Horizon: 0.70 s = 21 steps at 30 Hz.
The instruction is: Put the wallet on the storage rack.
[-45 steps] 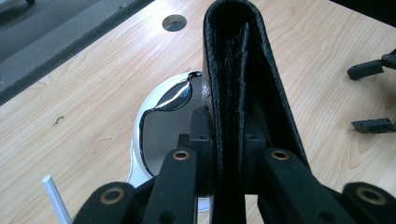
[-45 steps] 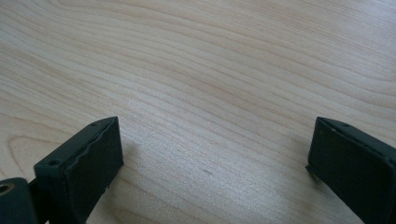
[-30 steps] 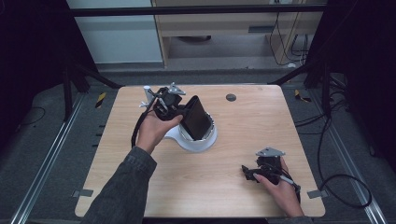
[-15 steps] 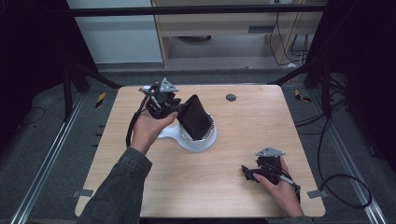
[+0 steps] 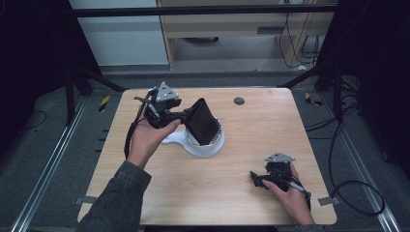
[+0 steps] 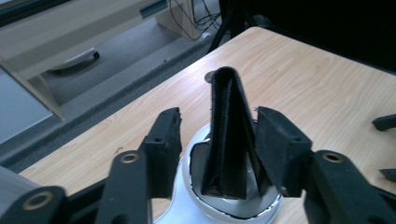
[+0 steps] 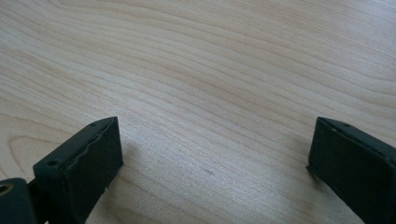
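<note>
Left gripper: my jaws have just been opening; in the left gripper view they stand apart on either side of the black wallet, a clear gap at the left pad, the right pad close beside the wallet's flank. I read this as released, no squeeze on it.

Wallet, place: standing upright on its edge in the white holder, folded spine uppermost, right between my left jaws and reaching past their tips.

White holder: a shiny-rimmed cup with a flat tongue, sitting on the wooden table under my left jaws.

Right gripper: parked low at the table's near right, well apart from the wallet; in the right gripper view its jaws are spread wide with nothing but bare wood between them.

Handling, my guess: light, soft-sided, textured like leather or cloth, so not slippery; the two leaves will flex and pinch together under pressure. Not fragile.

Where to grip: across both faces, in the upper half below the fold, where it's stiffest.

Risk: it leans in the cup; a nudge from a pad could tip it.
</note>
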Each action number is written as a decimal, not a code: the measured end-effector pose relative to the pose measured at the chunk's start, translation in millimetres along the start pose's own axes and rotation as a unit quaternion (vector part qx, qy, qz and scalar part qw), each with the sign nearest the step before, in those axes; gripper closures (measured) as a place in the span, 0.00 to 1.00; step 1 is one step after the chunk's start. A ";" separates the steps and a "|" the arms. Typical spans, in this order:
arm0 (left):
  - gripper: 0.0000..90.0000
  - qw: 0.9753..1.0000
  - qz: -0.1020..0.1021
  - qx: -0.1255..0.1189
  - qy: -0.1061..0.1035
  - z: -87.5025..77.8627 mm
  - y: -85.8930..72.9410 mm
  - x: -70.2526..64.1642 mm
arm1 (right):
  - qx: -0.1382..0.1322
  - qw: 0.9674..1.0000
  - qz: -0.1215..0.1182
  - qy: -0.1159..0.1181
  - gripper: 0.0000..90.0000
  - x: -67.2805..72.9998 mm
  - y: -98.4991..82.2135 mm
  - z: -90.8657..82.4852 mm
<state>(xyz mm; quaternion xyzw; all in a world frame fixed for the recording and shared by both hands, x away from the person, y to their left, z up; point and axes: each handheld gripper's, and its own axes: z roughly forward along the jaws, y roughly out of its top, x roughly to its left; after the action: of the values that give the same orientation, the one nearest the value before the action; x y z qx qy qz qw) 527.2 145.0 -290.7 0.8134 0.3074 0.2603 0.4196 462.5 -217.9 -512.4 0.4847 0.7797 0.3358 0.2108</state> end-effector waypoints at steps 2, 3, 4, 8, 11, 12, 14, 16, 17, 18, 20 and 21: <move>0.51 1.000 0.006 -0.004 0.003 -5.1 -0.7 -2.8 | 0.000 1.000 0.000 0.000 0.03 0.0 0.0 0.0; 0.48 1.000 0.008 -0.007 0.001 -7.5 -1.0 -4.6 | 0.000 1.000 0.000 0.000 0.03 0.0 -0.1 0.1; 0.47 1.000 0.010 -0.008 -0.002 -9.6 -1.3 -6.3 | 0.000 1.000 0.000 0.000 0.03 0.0 -0.1 0.1; 0.38 1.000 0.022 -0.008 -0.018 -16.2 -2.9 -14.9 | 0.000 1.000 -0.001 -0.001 0.03 -0.2 0.0 0.1; 0.26 0.999 0.030 -0.014 -0.028 -19.3 -10.3 -23.8 | 0.000 1.000 0.000 0.000 0.03 0.0 0.0 0.0; 0.20 0.999 0.030 -0.014 -0.028 -19.3 -10.3 -23.8 | 0.000 1.000 0.000 0.000 0.03 0.0 0.0 0.0; 0.17 0.999 0.031 -0.010 -0.027 -20.1 -15.9 -27.7 | 0.000 1.000 0.000 0.000 0.03 0.0 0.0 0.0; 0.13 0.999 0.034 -0.004 -0.028 -21.5 -21.9 -30.2 | 0.000 1.000 0.000 -0.001 0.03 0.1 0.0 0.0; 0.12 0.999 0.035 0.000 -0.030 -22.1 -24.7 -31.3 | 0.000 1.000 0.000 -0.001 0.03 0.2 -0.1 0.0; 0.11 0.999 0.036 -0.001 -0.029 -23.1 -27.7 -32.7 | 0.000 1.000 0.001 -0.001 0.03 0.3 -0.1 -0.1; 0.11 0.999 0.035 -0.004 -0.028 -25.0 -34.5 -35.0 | 0.000 1.000 0.001 -0.001 0.03 0.3 -0.1 0.0; 0.10 0.999 0.030 -0.005 -0.032 -25.3 -38.2 -36.3 | 0.000 1.000 0.001 -0.001 0.03 0.3 -0.1 0.0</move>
<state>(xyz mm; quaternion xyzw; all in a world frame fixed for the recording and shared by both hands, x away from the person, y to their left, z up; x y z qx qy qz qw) 474.8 149.7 -316.0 0.8281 0.2681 0.2484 0.4250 462.3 -217.7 -512.4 0.4856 0.7790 0.3356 0.2114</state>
